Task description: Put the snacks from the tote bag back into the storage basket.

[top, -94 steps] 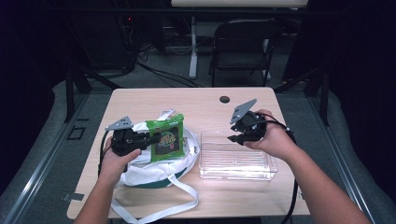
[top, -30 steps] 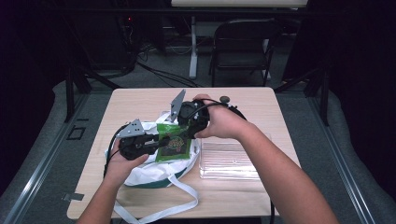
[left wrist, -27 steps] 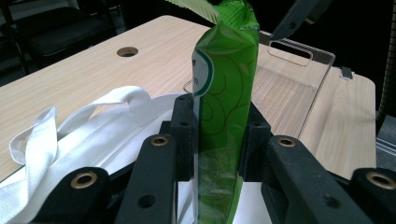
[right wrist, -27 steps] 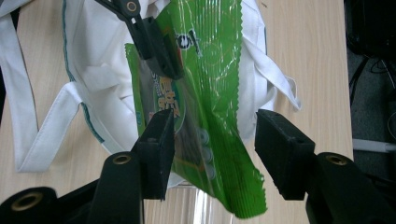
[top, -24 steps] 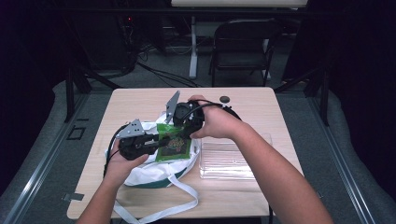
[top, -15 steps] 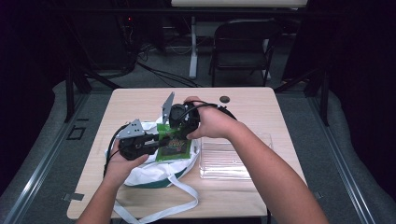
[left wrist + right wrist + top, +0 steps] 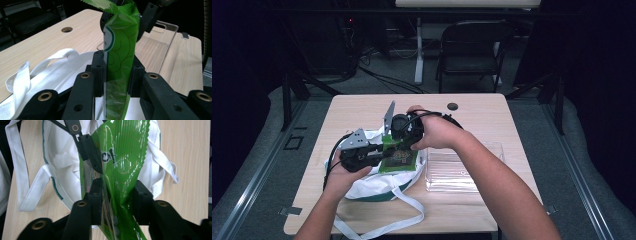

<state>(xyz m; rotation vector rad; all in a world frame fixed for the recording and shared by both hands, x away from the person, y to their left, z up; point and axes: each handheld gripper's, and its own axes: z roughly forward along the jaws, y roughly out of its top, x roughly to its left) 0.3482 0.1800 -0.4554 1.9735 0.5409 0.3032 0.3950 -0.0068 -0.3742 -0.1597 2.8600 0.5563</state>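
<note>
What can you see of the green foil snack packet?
The glossy green foil snack packet has darker swirl lines, white lettering, a white-and-teal patch and a zigzag-cut edge; its film is creased where pinched. It is held above the white cloth tote bag, off the table. The left gripper is shut on one part of it, the right gripper on another near the serrated edge. It looks sealed, contents hidden.

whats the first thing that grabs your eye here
The bright green packet, held above the white cloth bag at the table's left-middle, with the left gripper and the right gripper both clamped on it from opposite sides. To the right of the bag lies a clear plastic tray, the other thing that stands out on the pale wooden table.
</note>
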